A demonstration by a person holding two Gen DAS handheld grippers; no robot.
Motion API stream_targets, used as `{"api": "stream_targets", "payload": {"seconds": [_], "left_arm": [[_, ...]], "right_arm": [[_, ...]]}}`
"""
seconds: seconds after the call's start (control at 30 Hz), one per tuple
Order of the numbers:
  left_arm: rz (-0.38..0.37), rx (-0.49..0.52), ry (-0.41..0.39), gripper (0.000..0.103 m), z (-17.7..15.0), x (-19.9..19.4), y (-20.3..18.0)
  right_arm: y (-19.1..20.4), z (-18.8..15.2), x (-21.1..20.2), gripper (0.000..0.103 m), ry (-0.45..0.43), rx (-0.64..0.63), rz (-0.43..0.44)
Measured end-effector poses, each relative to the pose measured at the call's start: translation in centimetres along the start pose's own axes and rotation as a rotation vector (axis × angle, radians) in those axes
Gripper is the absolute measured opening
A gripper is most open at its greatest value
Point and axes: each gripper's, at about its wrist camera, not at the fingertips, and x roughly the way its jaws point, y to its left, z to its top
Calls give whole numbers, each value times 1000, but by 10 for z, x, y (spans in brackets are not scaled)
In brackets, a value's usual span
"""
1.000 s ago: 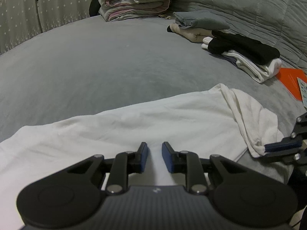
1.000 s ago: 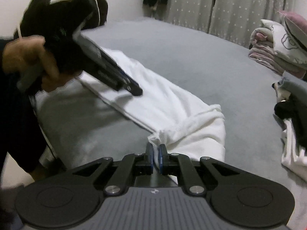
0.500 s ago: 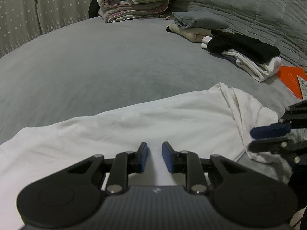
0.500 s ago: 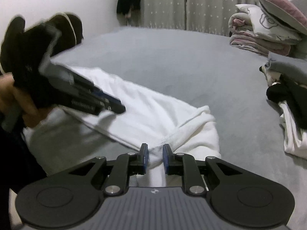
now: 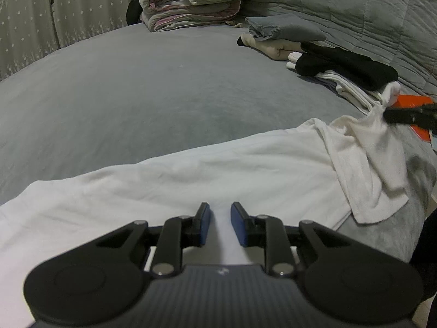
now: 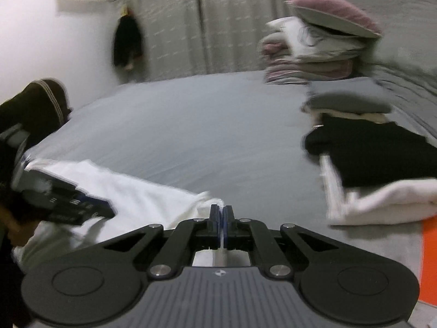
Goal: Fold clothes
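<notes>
A white garment [image 5: 191, 175] lies spread across the near part of the grey bed [image 5: 136, 95]. My left gripper [image 5: 220, 220] is open and hovers low over the garment's near middle. My right gripper [image 6: 220, 213] is shut on the garment's right end, a sleeve [image 5: 377, 136], and holds it lifted off the bed. In the left wrist view the right gripper [image 5: 409, 116] shows at the right edge with the cloth hanging from it. In the right wrist view the garment [image 6: 131, 194] trails left toward the left gripper [image 6: 82, 207].
Folded clothes are stacked at the right: grey [image 5: 284, 27], beige [image 5: 273, 47], black over white [image 5: 347, 65]. Folded bedding and a pillow [image 5: 196, 2] sit at the back. An orange sheet [image 5: 415, 104] lies at the right edge. Curtains [image 6: 207, 22] hang behind the bed.
My right gripper opened, then shut again on the sleeve end and lifted it up and away to the right. The left gripper has stayed open over the garment.
</notes>
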Motion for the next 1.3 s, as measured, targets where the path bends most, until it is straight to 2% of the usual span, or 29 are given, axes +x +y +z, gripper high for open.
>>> {"api": "stream_targets", "payload": {"seconds": [0.1, 0.27, 0.4, 0.47, 0.57, 0.63, 0.67, 0.7, 0.73, 0.87, 0.93, 1.0, 1.1, 1.17, 1.2, 1.3], "left_arm": [[0, 1, -1, 20, 0, 0, -1], [-4, -7, 1, 20, 1, 0, 1], [-5, -9, 2, 20, 1, 0, 1], [-6, -11, 2, 20, 1, 0, 1], [-11, -16, 2, 20, 1, 0, 2], [-15, -20, 2, 20, 1, 0, 3], [-17, -22, 2, 20, 1, 0, 3], [-19, -24, 2, 20, 1, 0, 4], [-19, -25, 1, 20, 1, 0, 4], [-19, -19, -1, 20, 2, 2, 1], [-24, -16, -1, 20, 2, 2, 3], [-31, -22, 0, 20, 2, 1, 5], [-34, -26, 1, 20, 1, 0, 6], [-35, -25, 0, 20, 1, 0, 6], [-37, -27, 1, 20, 1, 0, 7], [-43, -40, 8, 21, 3, 0, 8]], "right_arm": [[-18, 7, -3, 3, -20, 43, -74], [-46, 16, 11, 3, 27, 87, -185], [-47, 21, 35, 3, 62, 26, -303], [-46, 22, 44, 3, 69, 20, -294], [-43, 21, 46, 4, 84, 36, -215], [-40, 21, 47, 19, 95, 44, -150], [-38, 21, 47, 43, 101, 38, -113], [-35, 20, 47, 51, 108, 32, -75], [-31, 21, 48, 51, 122, 7, -51], [-11, 28, 66, 51, 240, -237, -71], [-8, 27, 72, 50, 274, -298, -15], [-5, 26, 78, 37, 308, -359, 41], [0, 25, 88, 27, 359, -450, 125], [4, 21, 89, 25, 362, -494, 135], [6, 20, 89, 16, 361, -507, 141], [11, 16, 87, 5, 366, -525, 161]]}}
